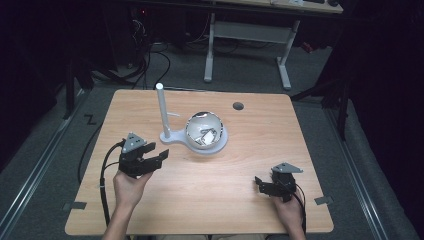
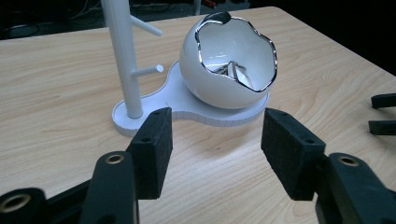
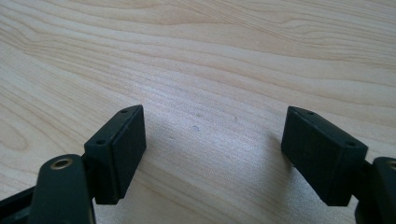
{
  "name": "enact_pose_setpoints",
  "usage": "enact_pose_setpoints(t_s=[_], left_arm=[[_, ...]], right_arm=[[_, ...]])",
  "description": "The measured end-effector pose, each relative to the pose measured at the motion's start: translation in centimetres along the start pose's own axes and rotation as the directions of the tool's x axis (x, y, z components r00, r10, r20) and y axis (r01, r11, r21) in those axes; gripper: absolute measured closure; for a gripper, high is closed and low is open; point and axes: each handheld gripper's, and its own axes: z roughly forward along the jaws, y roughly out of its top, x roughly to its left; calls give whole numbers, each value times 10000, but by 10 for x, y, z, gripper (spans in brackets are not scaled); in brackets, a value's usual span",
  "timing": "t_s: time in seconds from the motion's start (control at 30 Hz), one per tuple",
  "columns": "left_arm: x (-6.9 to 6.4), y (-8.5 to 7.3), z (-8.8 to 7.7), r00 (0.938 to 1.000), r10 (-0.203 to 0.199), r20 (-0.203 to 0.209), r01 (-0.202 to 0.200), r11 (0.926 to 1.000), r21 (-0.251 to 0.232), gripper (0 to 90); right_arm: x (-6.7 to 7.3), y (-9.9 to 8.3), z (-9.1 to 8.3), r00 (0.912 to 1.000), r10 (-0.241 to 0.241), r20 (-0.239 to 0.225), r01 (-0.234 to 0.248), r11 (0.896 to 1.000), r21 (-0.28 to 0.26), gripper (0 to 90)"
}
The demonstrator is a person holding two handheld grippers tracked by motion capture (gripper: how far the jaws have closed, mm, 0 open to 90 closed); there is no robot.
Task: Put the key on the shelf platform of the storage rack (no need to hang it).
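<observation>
A white stand (image 1: 172, 135) sits mid-table, with an upright pole (image 1: 162, 107) and short pegs. On its base rests a white egg-shaped bowl (image 1: 204, 130) with a jagged chrome rim and something silvery (image 2: 232, 70) inside. My left gripper (image 1: 161, 156) is open, close to the table left of the stand. In the left gripper view its jaws (image 2: 217, 123) face the bowl (image 2: 224, 70), pole (image 2: 123, 56) and base (image 2: 187, 100), with nothing between them. My right gripper (image 1: 258, 185) is open near the front right. Its jaws (image 3: 212, 126) frame bare wood.
The wooden table (image 1: 250, 150) has a round cable hole (image 1: 238, 106) at the back right. Behind it stands another table's white frame (image 1: 247, 35). Cables trail off the left edge. The right gripper's jaw tips (image 2: 383, 114) show at the left gripper view's right edge.
</observation>
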Motion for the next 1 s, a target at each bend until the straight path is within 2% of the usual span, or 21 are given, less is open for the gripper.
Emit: enact_pose_setpoints(t_s=[0.4, 0.5, 0.53, 0.57, 0.6, 0.67, 0.73, 0.8, 0.83, 0.87, 0.9, 0.97, 1.0], left_arm=[[13, -1, -2, 9995, -213, -217, 214, 9998, 22, 435], [14, -1, -2, 9985, -446, -322, 447, 9990, 9, 434], [15, -2, -2, 9994, -279, -222, 280, 9996, 36, 434], [15, -2, -2, 9991, -335, -278, 336, 9994, 26, 434], [17, -2, -2, 9994, -223, -253, 224, 9997, 28, 434], [17, -3, -2, 9984, -413, -376, 413, 9991, -5, 434], [19, -3, -2, 9990, -331, -293, 332, 9994, 37, 434], [20, -3, -2, 9980, -493, -382, 495, 9988, 26, 434], [22, -3, -2, 9990, -339, -293, 339, 9994, 25, 433], [22, -4, -2, 9980, -513, -374, 514, 9987, 12, 433], [24, -4, -2, 9989, -362, -311, 363, 9993, 24, 433], [24, -5, -2, 9967, -654, -487, 657, 9978, 38, 433], [26, -6, -2, 9979, -461, -445, 462, 9989, 24, 432]], right_arm=[[0, 0, 0, 10000, 1, 1, -1, 10000, 3, 224], [0, 0, 0, 10000, 0, 2, 0, 10000, 1, 224], [0, 0, 0, 10000, -1, 2, 1, 10000, 0, 224], [0, 0, 0, 10000, -1, 2, 1, 10000, -2, 224], [0, 0, 0, 10000, 2, 1, -2, 10000, 0, 224], [0, 0, 0, 10000, -1, 2, 1, 10000, -3, 224], [0, 0, 0, 10000, -2, 4, 2, 10000, -3, 224], [0, 0, 0, 10000, 0, 3, 0, 10000, 0, 224], [0, 0, 0, 10000, -3, 4, 3, 10000, -3, 224], [0, 0, 0, 10000, 1, 4, -1, 10000, -1, 224], [0, 0, 0, 10000, -10, 6, 10, 10000, 0, 224], [0, 0, 0, 10000, -1, 4, 1, 10000, -2, 224], [0, 0, 0, 10000, -1, 3, 1, 10000, -1, 224]])
